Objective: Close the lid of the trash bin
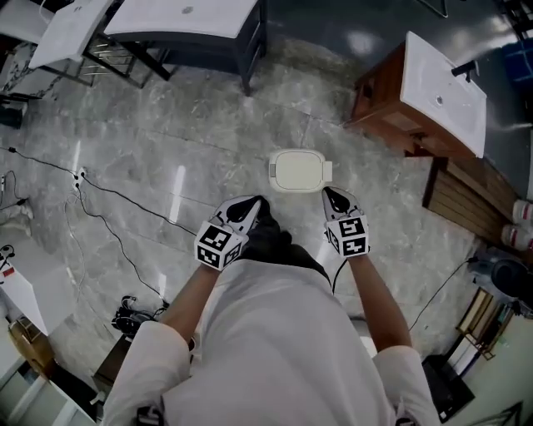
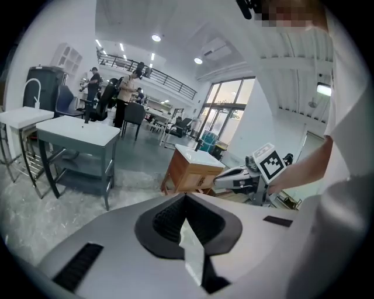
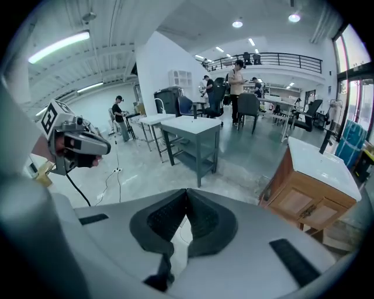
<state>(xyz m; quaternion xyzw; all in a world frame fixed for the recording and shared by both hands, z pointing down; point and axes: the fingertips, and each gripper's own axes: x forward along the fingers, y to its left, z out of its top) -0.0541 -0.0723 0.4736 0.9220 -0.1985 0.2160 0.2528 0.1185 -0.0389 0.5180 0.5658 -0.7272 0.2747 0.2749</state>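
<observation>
The cream rounded-rectangular plastic trash bin lid (image 1: 298, 170) appears to lie flat; its bin stands on the grey marble floor (image 1: 166, 141), just ahead of both tongs. Left tongs (image 1: 252, 205) and right tongs (image 1: 331, 196) are pinched together, empty. Risk: an off-centre press could skid the bin on smooth stone.

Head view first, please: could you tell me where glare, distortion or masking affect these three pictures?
Head view: reflected light leaves white streaks on the glossy grey marble floor, while the cream rounded trash bin lid is sharp. Left gripper view: fisheye curvature, dark round corners, a mosaic patch at top. Right gripper view: same fisheye; a bright ceiling tube lamp blooms.
</observation>
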